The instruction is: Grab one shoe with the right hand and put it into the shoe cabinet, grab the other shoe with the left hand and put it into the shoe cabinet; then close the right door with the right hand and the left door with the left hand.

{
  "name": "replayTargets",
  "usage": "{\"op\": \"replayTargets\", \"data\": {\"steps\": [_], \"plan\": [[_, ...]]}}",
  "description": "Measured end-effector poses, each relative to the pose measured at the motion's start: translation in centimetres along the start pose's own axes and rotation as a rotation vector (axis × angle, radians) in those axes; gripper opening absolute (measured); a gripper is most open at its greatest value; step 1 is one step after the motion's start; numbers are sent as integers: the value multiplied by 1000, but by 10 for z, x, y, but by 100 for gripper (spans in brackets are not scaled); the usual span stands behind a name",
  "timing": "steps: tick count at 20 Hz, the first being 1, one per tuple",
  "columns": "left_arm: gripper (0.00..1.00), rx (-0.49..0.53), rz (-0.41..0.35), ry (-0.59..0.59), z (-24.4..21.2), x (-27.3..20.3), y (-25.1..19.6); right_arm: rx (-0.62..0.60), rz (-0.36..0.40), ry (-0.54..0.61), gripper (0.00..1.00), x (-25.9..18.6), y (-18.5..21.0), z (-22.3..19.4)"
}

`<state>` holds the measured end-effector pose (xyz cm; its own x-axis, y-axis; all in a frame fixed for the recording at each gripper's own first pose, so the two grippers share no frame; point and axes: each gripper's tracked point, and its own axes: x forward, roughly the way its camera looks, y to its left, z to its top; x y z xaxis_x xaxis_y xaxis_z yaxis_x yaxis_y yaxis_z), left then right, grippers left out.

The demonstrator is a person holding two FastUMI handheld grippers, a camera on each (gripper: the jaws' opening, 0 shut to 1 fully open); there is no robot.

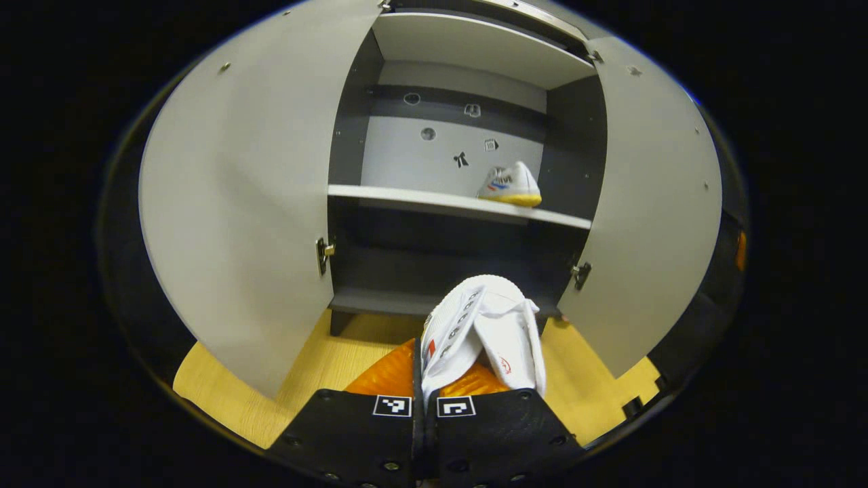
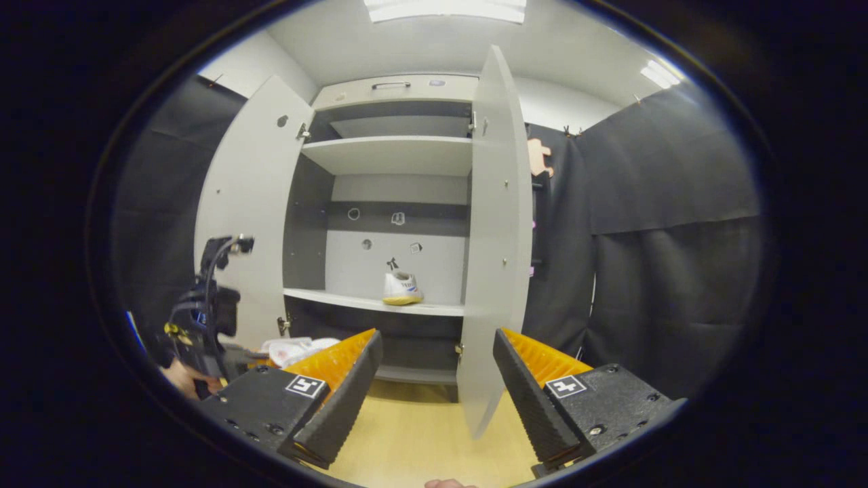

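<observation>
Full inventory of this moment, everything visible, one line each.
Grey shoe cabinet: 1, grey body with dark interior, straight ahead, standing on the floor.
Light grey cabinet doors: 2, both open; left door, right door.
White sneaker with yellow sole: 1, on the middle shelf, toward its right side.
White sneaker held in the left gripper: 1, white with small red marks, in front of the cabinet's bottom.
Light wooden floor: 1, yellowish, under the cabinet.
Black cloth wall: right of the cabinet.
Ceiling lights: bright panels overhead.
Left gripper: 1, shut on the sneaker.
Right gripper: 1, open, empty, facing the right door's edge.
</observation>
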<state>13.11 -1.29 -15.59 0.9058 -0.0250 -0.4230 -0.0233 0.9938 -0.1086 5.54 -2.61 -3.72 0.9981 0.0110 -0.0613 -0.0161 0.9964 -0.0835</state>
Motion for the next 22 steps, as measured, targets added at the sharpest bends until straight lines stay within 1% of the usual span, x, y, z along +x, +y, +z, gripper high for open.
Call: {"op": "replayTargets", "data": {"steps": [3, 4, 6, 7, 8, 9, 10, 11, 13, 14, 15, 18, 20, 22], "plan": [[0, 20, 36, -72, 69, 1, -8, 3, 13, -24, 100, -3, 5, 6], [0, 10, 45, -93, 91, 9, -10, 5, 18, -26, 100, -4, 6, 7], [0, -34, 54, -107, 124, 32, -13, 16, 29, -25, 100, -7, 8, 8], [0, -46, 69, -113, 142, 48, -12, 22, 30, -25, 100, -8, 9, 8], [0, -34, 102, -98, 160, 67, -7, 25, 32, -24, 100, -9, 10, 8], [11, -11, 136, -89, 170, 87, -1, 24, 32, -20, 100, -10, 10, 7], [0, -2, 158, -67, 180, 110, 5, 19, 31, -20, 100, -10, 10, 7], [0, -8, 171, -53, 187, 130, 9, 14, 23, -18, 100, -11, 7, 5], [0, -81, 183, 3, 188, 167, 15, 16, 20, -8, 100, -12, 6, 1], [0, -107, 188, 33, 179, 180, 18, 19, 17, 2, 100, -12, 5, -2], [0, -108, 200, 60, 178, 197, 21, 25, 12, 10, 100, -12, 2, -5], [0, -58, 254, 104, 166, 237, 34, 30, -15, 36, 100, -10, -9, -14], [0, -112, 258, 129, 160, 250, 34, 35, -34, 40, 100, -9, -16, -16], [0, -174, 245, 182, 153, 258, 30, 40, -50, 53, 100, -7, -23, -20]]}}
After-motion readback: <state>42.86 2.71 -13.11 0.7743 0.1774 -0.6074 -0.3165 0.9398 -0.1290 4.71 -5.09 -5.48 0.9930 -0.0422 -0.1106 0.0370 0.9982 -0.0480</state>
